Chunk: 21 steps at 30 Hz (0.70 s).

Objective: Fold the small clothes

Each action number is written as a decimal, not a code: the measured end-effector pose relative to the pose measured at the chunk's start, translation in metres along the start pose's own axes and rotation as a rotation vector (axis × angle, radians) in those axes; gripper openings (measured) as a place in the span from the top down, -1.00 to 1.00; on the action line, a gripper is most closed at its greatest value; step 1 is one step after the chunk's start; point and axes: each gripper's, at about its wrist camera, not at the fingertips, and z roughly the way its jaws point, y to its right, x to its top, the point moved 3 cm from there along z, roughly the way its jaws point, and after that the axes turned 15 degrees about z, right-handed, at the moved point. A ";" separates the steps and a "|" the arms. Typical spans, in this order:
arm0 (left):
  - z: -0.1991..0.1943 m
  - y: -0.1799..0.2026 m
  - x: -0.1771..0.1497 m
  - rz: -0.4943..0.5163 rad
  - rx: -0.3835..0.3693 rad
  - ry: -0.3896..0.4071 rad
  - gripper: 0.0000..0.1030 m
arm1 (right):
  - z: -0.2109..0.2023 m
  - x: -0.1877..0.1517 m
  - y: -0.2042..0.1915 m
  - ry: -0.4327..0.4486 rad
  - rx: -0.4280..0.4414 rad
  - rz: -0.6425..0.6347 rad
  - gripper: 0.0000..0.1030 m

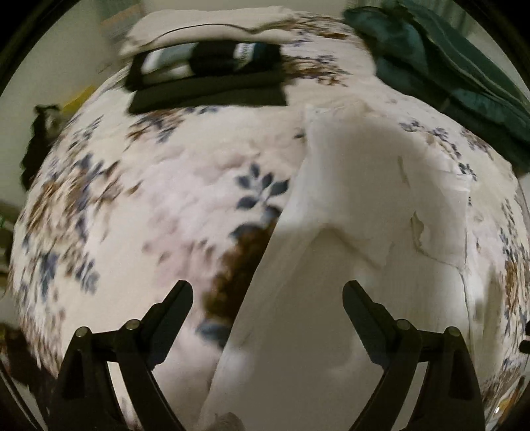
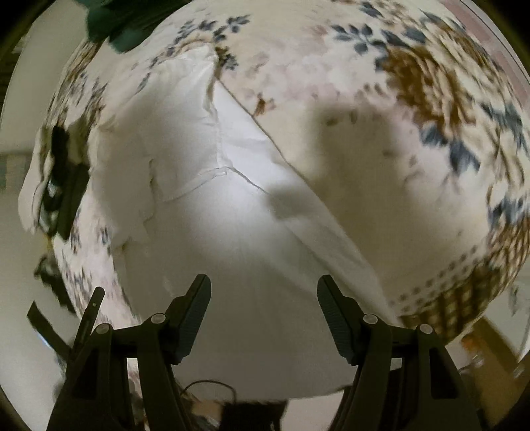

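Observation:
A white garment [image 1: 357, 205] lies spread flat on a floral bedspread [image 1: 139, 212]. In the left wrist view it fills the middle and right, and my left gripper [image 1: 267, 295] hangs open above its near left edge, holding nothing. In the right wrist view the same white garment [image 2: 212, 205] runs from upper left to the bottom, with a seam across it. My right gripper [image 2: 264, 291] is open above its near part, empty. Both views are blurred by motion.
A stack of folded dark clothes [image 1: 208, 79] lies at the far side of the bed in front of a pillow [image 1: 212, 26]. A dark green garment [image 1: 444, 66] is heaped at the far right; it also shows in the right wrist view [image 2: 122, 23].

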 end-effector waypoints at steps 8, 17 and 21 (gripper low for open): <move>-0.041 0.111 -0.082 -0.082 0.040 -0.143 -0.79 | -0.028 0.080 0.050 -0.094 -0.040 -0.222 -0.33; -0.032 0.339 -0.165 -0.086 -0.274 -0.354 -0.79 | -0.024 0.175 0.121 -0.133 -0.121 -0.271 -0.33; -0.006 0.386 -0.173 -0.041 -0.269 -0.345 0.12 | -0.010 0.200 0.120 -0.160 -0.099 -0.293 -0.33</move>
